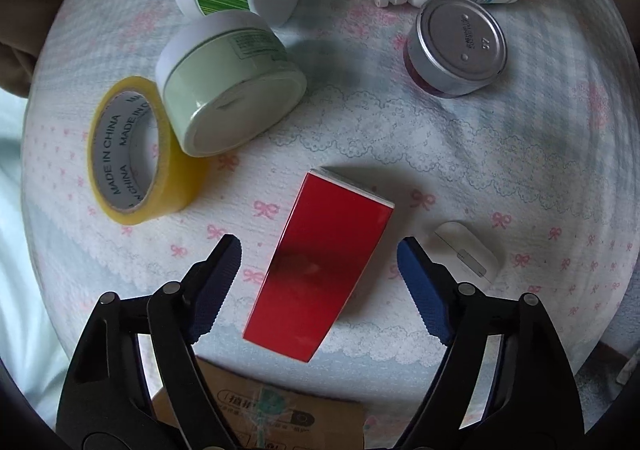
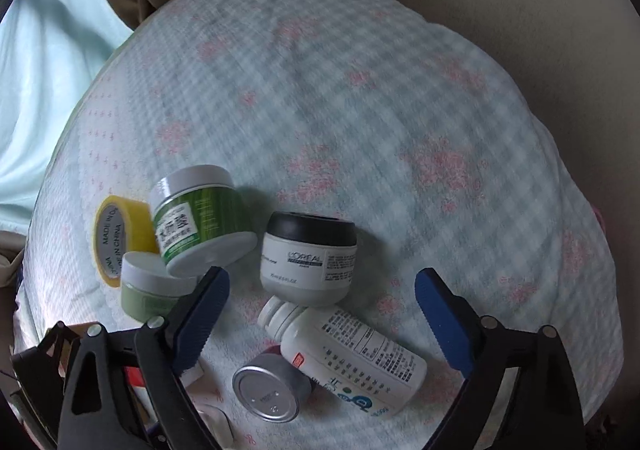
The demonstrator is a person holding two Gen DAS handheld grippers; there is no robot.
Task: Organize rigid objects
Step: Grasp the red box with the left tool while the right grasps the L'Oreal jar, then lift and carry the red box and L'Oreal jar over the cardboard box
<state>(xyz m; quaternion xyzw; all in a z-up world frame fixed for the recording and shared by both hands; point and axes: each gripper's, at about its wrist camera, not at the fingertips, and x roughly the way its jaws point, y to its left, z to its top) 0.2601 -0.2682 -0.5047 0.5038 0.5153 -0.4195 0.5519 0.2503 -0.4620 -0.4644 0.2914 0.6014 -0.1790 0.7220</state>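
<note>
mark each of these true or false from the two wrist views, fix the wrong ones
1. The red box lies between the left gripper fingers, pads clear of it. True.
2. The yellow tape roll lies flat on its side face. False: it stands on its edge.
3. The white pill bottle lies on its side. True.
4. The L'Oreal jar has a white lid. False: its lid is black.
5. The right gripper holds the metal-lidded jar. False: it is open, holding nothing.
</note>
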